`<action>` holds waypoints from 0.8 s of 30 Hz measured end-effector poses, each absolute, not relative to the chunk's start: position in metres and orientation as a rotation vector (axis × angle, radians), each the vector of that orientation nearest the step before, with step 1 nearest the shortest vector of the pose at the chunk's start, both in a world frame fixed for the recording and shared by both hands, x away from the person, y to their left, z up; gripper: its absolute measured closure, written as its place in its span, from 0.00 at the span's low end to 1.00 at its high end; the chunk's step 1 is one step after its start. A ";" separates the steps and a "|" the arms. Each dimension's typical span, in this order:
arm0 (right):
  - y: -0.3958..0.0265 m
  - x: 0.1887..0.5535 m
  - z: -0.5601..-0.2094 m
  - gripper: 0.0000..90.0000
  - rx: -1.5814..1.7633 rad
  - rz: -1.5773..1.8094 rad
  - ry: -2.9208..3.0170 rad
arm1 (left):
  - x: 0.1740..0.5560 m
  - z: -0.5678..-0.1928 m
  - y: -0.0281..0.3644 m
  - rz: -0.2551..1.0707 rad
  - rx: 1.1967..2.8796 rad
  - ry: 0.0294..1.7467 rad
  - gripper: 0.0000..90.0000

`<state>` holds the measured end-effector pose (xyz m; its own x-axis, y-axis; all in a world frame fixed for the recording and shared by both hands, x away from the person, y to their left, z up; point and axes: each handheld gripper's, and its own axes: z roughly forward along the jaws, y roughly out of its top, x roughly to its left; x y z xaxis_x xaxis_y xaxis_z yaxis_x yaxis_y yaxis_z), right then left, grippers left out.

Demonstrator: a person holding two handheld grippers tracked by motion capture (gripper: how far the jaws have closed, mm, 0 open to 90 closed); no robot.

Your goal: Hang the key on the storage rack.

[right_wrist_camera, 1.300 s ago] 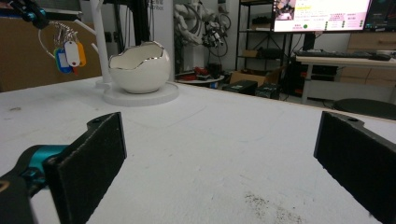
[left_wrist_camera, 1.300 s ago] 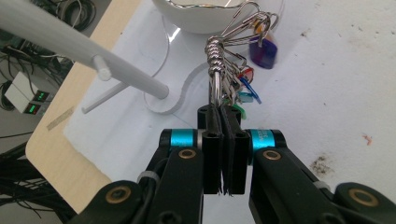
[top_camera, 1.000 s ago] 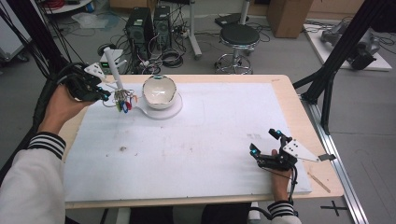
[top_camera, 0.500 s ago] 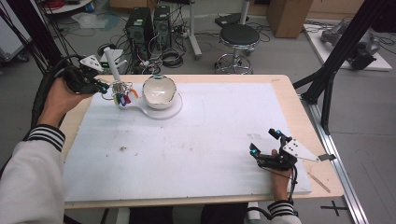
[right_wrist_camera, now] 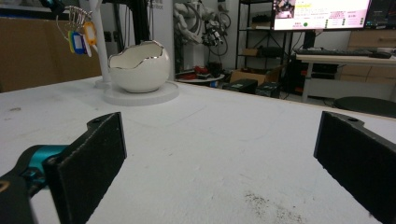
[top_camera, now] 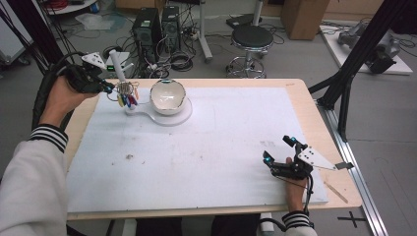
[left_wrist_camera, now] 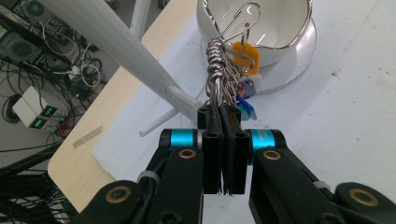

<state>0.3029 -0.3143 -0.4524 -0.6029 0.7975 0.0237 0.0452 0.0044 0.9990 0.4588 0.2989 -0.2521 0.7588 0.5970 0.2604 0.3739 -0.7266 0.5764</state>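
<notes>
The left hand-held gripper (left_wrist_camera: pixel 223 140) clamps the key ring bunch (left_wrist_camera: pixel 223 70), which points toward the egg-shaped bowl (left_wrist_camera: pixel 261 28) just beyond. The right hand-held gripper (top_camera: pixel 280 160) rests open, well apart.

Key ring (left_wrist_camera: pixel 219 60) showing silver w/ orange, blue tags (left_wrist_camera: pixel 243 56); bowl (top_camera: pixel 167 96) looking white, silver rim; sleeve (top_camera: pixel 48 137) wearing black/white stripes; mat (top_camera: pixel 221 147) white.

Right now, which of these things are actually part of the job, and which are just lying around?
In use:
left gripper
bunch of key rings with coloured tags
white post
egg-shaped bowl

Lying about:
right gripper, open, resting on the table
stool
computer towers
</notes>
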 end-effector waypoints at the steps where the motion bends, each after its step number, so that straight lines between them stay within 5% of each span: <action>1: -0.314 0.303 -0.452 0.02 0.871 1.657 1.702 | 0.460 -0.251 0.298 0.596 2.460 0.720 0.97; 24: -0.314 0.303 -0.452 0.02 0.870 1.655 1.702 | 0.482 -0.250 0.300 0.591 2.459 0.712 0.97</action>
